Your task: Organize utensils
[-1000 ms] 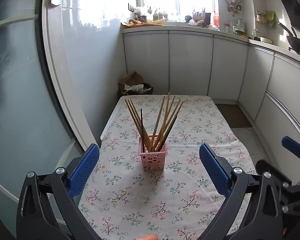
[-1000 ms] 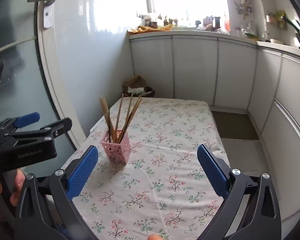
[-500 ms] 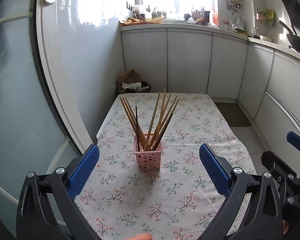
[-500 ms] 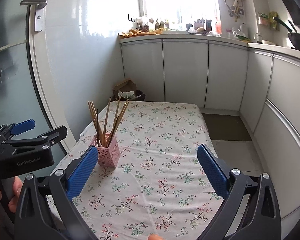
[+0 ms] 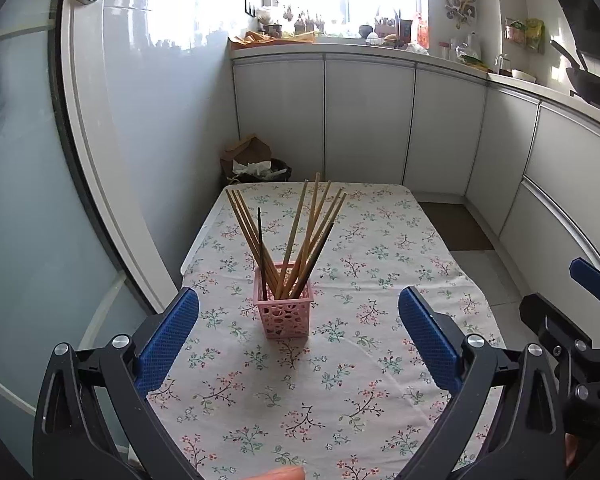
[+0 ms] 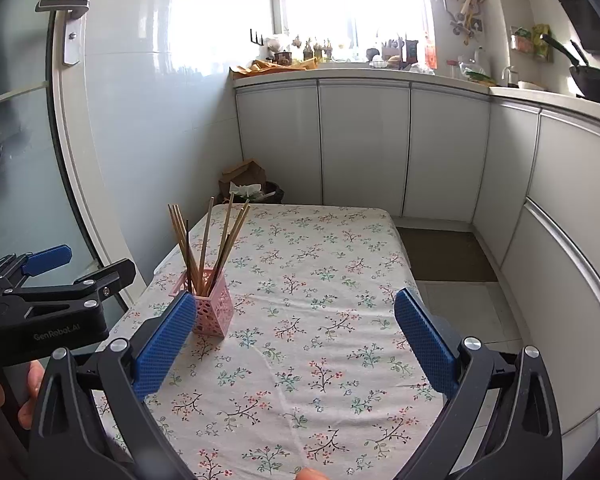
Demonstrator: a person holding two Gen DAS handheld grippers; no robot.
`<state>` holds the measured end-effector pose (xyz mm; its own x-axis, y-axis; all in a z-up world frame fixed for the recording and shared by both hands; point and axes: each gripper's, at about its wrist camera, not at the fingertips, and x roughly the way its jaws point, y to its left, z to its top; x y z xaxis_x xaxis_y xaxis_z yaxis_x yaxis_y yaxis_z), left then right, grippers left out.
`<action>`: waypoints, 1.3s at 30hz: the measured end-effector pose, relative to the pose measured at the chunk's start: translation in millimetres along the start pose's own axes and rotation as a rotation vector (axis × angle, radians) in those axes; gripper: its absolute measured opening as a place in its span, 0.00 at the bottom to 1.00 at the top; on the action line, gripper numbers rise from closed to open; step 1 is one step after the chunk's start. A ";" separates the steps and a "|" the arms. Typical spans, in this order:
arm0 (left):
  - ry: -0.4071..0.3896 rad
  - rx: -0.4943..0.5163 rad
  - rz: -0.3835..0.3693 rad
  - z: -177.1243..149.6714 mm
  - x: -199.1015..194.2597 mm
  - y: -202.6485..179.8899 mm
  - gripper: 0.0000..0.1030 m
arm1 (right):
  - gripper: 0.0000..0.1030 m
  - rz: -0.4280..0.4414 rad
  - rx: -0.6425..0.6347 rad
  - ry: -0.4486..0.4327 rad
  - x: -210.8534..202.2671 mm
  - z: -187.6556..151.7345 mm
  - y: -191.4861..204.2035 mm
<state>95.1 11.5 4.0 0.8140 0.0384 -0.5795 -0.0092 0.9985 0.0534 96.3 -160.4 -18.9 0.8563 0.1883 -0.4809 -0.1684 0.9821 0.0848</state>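
A pink perforated holder [image 5: 284, 314] stands on the floral tablecloth [image 5: 340, 360] with several wooden chopsticks [image 5: 300, 232] upright and fanned out in it. My left gripper [image 5: 298, 340] is open and empty, above the table, the holder between and just beyond its fingertips. In the right wrist view the holder [image 6: 212, 314] with chopsticks [image 6: 204, 240] sits at the left, partly behind the left blue pad [image 6: 164, 344]. My right gripper [image 6: 296, 340] is open and empty over the table's middle.
The table's left edge runs along a glass door [image 5: 40, 200]. White cabinets [image 5: 364, 120] line the back and right walls. A bin with cardboard [image 5: 256, 164] stands past the far table end. The left gripper's body [image 6: 52, 312] shows at the right wrist view's left.
Both grippers have drawn back and shifted a little; the holder sits slightly farther and more centred in the left view, further left in the right view. Both jaws stay open.
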 end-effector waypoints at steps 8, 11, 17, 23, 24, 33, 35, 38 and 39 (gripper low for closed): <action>0.003 -0.002 -0.009 -1.1 -0.4 -1.2 0.93 | 0.94 -0.002 -0.001 -0.002 -0.7 0.5 -0.4; 0.003 0.000 -0.014 -0.9 -0.6 -1.5 0.93 | 0.94 -0.005 0.001 -0.001 -0.7 0.3 -0.7; 0.004 -0.001 -0.022 -0.7 -1.0 -1.7 0.93 | 0.94 -0.001 0.002 0.004 0.1 1.3 -0.1; 0.002 0.003 -0.027 -0.3 -1.8 -2.1 0.93 | 0.94 -0.001 0.005 0.004 1.3 1.3 0.7; 0.003 0.002 -0.029 0.0 -1.6 -1.6 0.93 | 0.94 -0.002 0.005 0.004 1.2 0.5 0.8; 0.005 0.000 -0.033 0.2 -2.9 -1.5 0.93 | 0.94 0.000 0.009 0.006 2.1 0.4 0.8; 0.004 0.003 -0.033 0.0 -2.2 -1.4 0.93 | 0.94 0.000 0.009 0.006 2.3 0.4 1.1; 0.006 0.003 -0.038 -0.1 -1.7 -1.2 0.93 | 0.94 0.001 0.009 0.006 2.1 0.5 0.2; 0.005 0.004 -0.037 0.0 -1.6 -1.3 0.93 | 0.94 0.000 0.009 0.006 2.1 0.5 0.3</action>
<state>93.8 10.1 4.8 0.8109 0.0018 -0.5852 0.0234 0.9991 0.0355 98.2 -159.6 -19.5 0.8534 0.1886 -0.4859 -0.1642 0.9820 0.0929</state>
